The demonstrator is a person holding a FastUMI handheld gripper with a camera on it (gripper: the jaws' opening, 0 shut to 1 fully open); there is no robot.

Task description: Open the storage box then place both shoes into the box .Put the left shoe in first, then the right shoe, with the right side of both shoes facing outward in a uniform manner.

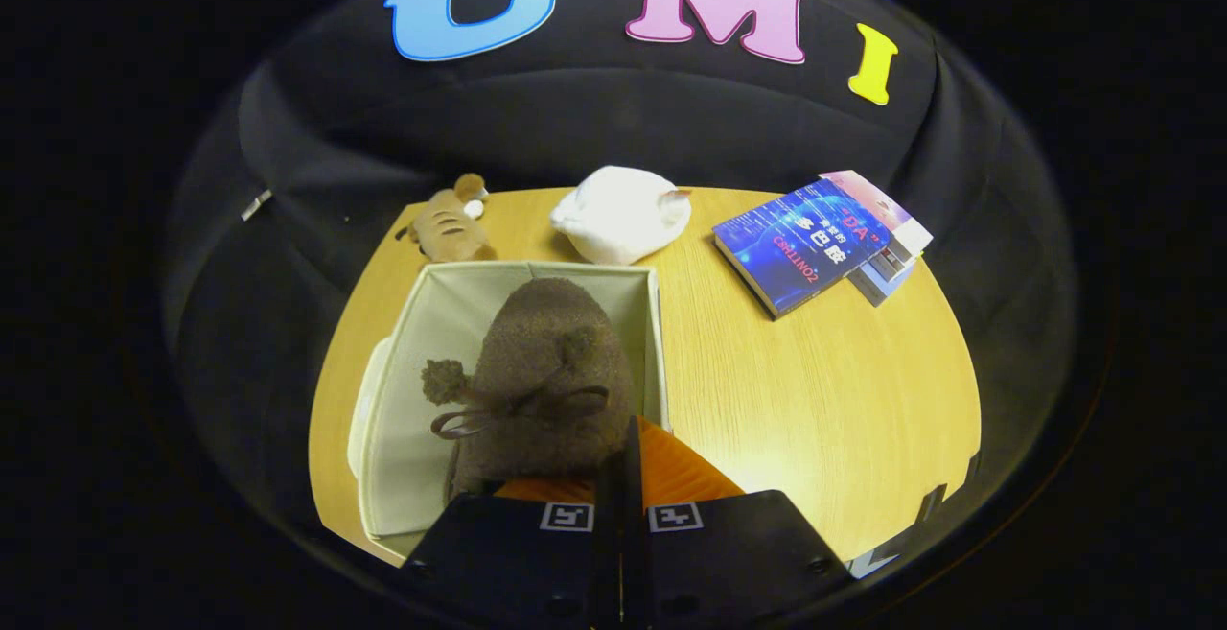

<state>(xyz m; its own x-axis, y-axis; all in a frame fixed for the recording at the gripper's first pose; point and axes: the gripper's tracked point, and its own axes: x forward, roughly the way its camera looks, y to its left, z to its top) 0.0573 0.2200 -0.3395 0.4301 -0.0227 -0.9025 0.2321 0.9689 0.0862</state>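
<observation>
Gripper (621, 481): fingers drawn close together, pinching the back edge of a brown fuzzy shoe (546, 390). Grip looks firm, both fingers on it.

Shoe hangs toe-forward just ahead of the fingers, over the open storage box (407, 390). It has a bow and pom-poms on top. Can't tell if the sole touches the box floor. Can't tell if it's the left or right shoe either.

Box: cream fabric, lid off, sitting on the wooden table (824, 390). Its right wall runs just beside the shoe. Something pale sticks out past the left wall of the box, too hidden to identify.

Beyond the box, along the far table edge:
- 1 small striped plush toy (449, 225), beyond the box's far left corner
- 1 white soft item (621, 213), just past the box's far wall, apart from it
- 1 stack of books (820, 242), off to the right, well apart from the box

Count: 1 shoe seen, 1 box, 1 toy, 1 white item, 1 book stack.

Nothing sits between the fingers and the box interior except the shoe itself.
</observation>
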